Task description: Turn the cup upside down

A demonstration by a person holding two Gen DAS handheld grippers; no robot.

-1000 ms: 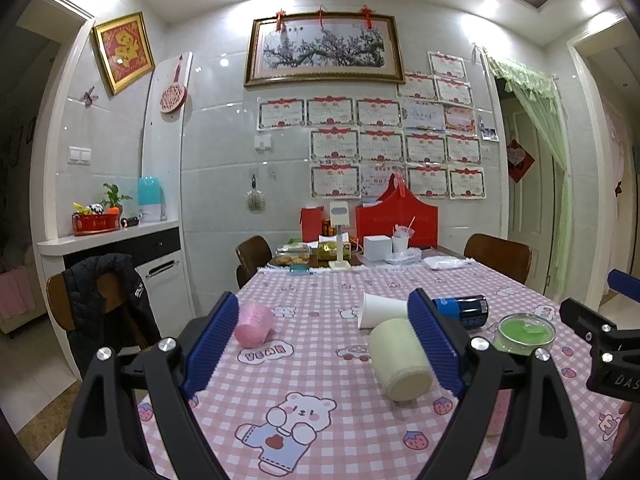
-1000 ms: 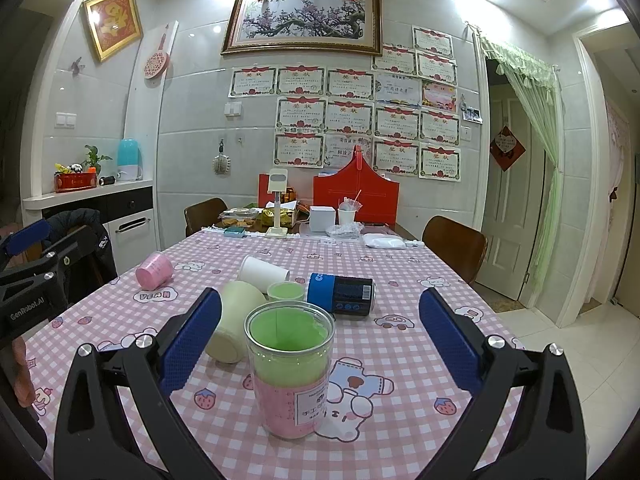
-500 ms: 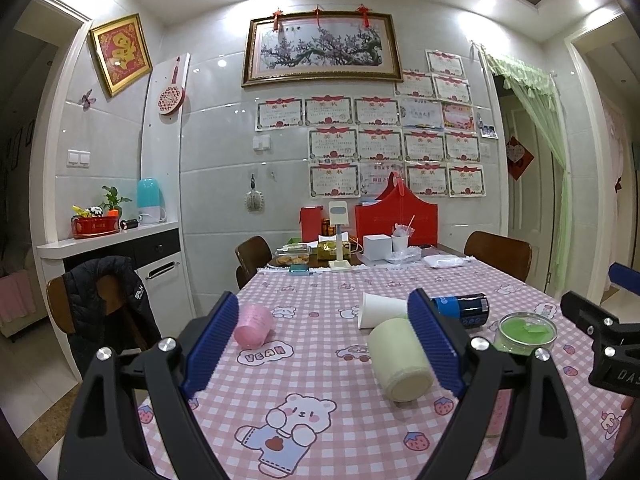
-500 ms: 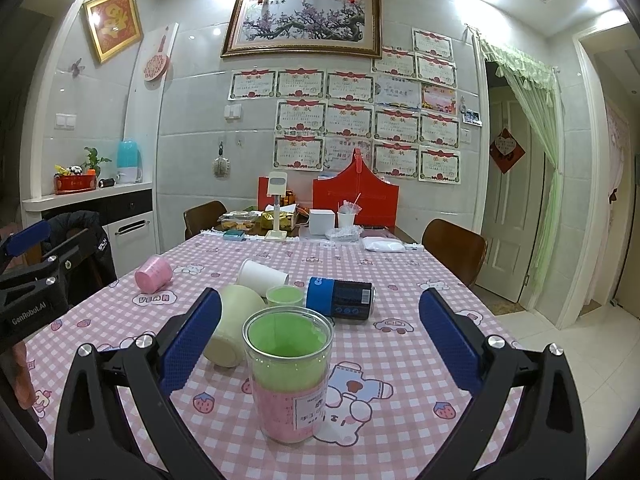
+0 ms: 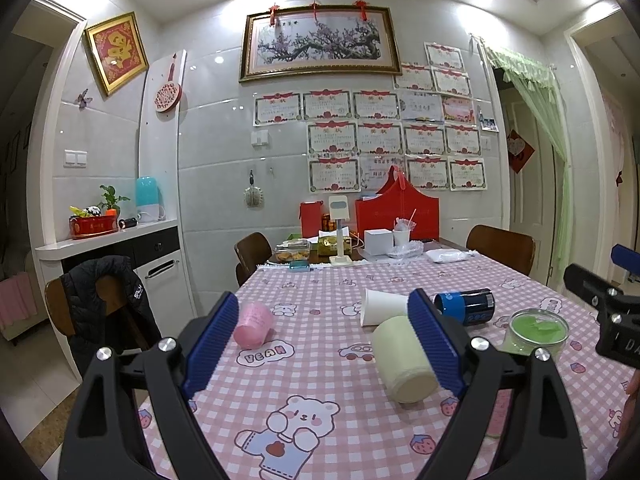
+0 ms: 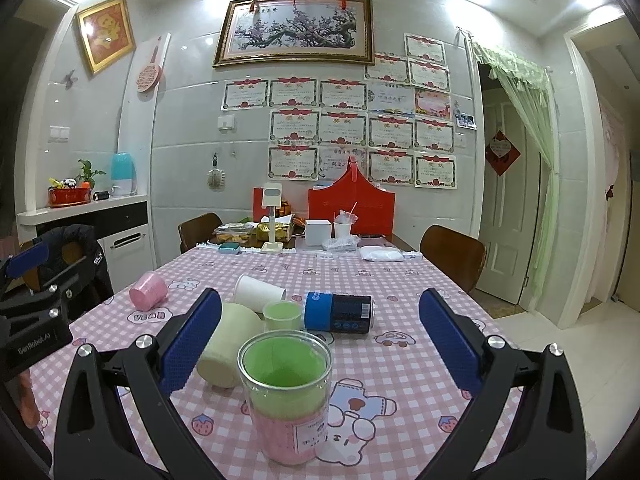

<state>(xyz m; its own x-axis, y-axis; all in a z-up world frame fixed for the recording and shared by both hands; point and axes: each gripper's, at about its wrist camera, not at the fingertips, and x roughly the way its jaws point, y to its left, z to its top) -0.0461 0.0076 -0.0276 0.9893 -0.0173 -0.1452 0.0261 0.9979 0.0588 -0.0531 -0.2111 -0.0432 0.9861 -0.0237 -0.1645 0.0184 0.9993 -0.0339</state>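
A clear plastic cup [image 6: 286, 396] with green and pink inside stands upright on the pink checked tablecloth [image 6: 408, 364], mouth up. It sits between the fingers of my right gripper [image 6: 320, 348], which is open and not touching it. In the left wrist view the same cup [image 5: 534, 334] stands at the right. My left gripper [image 5: 324, 344] is open and empty above the table. A cream cup [image 5: 404, 362] lies on its side by its right finger.
A pink cup [image 5: 253, 324], a white paper cup [image 5: 382, 306] and a blue-black can [image 5: 466, 306] lie on their sides. A small green cup [image 6: 282, 314] stands upright. Boxes and food crowd the far end [image 6: 320, 232]. Chairs stand around the table.
The right gripper has moved slightly closer to the clear cup, which looks a little larger. The left gripper has barely moved.
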